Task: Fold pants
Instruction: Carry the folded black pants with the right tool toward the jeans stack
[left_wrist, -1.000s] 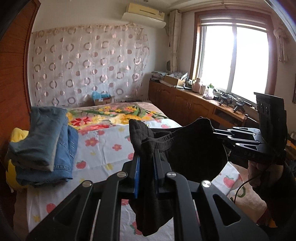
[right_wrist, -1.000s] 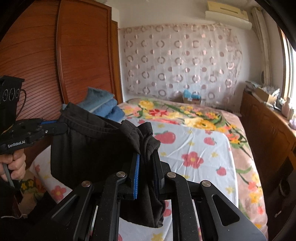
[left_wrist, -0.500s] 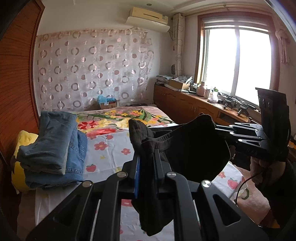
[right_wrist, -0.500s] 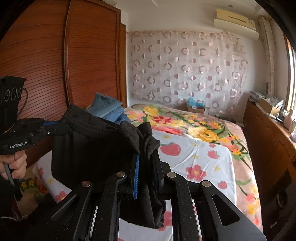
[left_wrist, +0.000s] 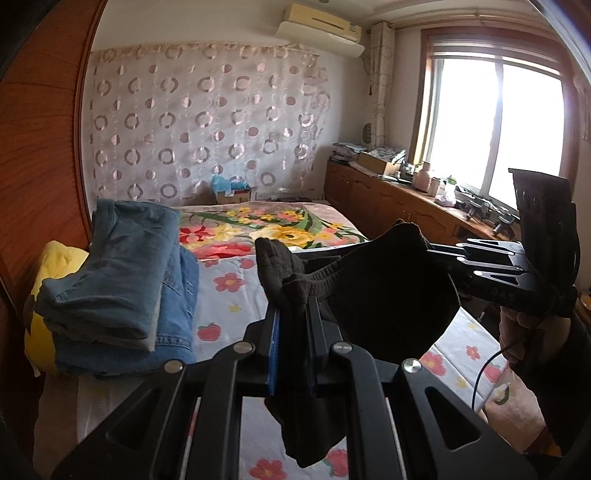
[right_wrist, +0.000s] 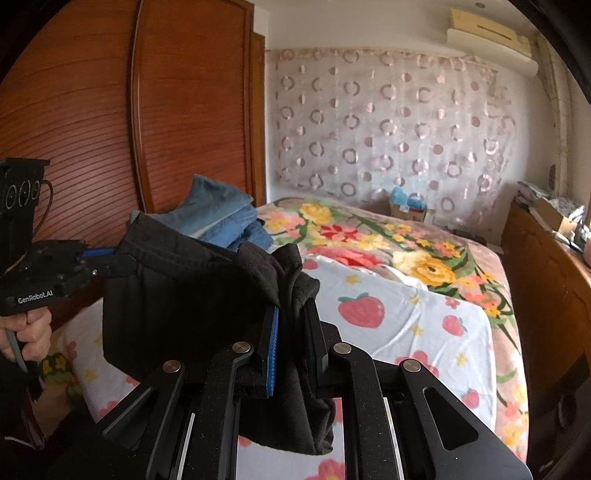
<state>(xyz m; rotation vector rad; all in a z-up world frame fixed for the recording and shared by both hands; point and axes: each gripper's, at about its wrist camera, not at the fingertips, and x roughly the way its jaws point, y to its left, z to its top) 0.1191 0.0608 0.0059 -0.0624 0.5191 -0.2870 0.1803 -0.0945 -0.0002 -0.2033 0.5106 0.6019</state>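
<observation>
The black pants (left_wrist: 388, 295) hang in the air above the bed, stretched by the waistband between my two grippers. My left gripper (left_wrist: 293, 312) is shut on one bunched end of the waistband, and cloth dangles below its fingers. In the left wrist view my right gripper (left_wrist: 430, 253) comes in from the right, held by a hand. The right wrist view shows the pants (right_wrist: 184, 291) again, with my right gripper (right_wrist: 291, 314) shut on the other bunched end. There my left gripper (right_wrist: 123, 258) clamps the far left corner.
The bed (left_wrist: 236, 295) has a white strawberry sheet and a floral blanket (right_wrist: 424, 258). Folded jeans (left_wrist: 118, 288) are stacked on a yellow pillow (left_wrist: 55, 258) by the wooden wardrobe (right_wrist: 184, 110). A wooden cabinet (left_wrist: 388, 206) with clutter runs under the window. A box (right_wrist: 406, 208) sits past the bed.
Both grippers have carried the stretched pants to the left, so the room has slid right in both views. The grips on the waistband are the same.
</observation>
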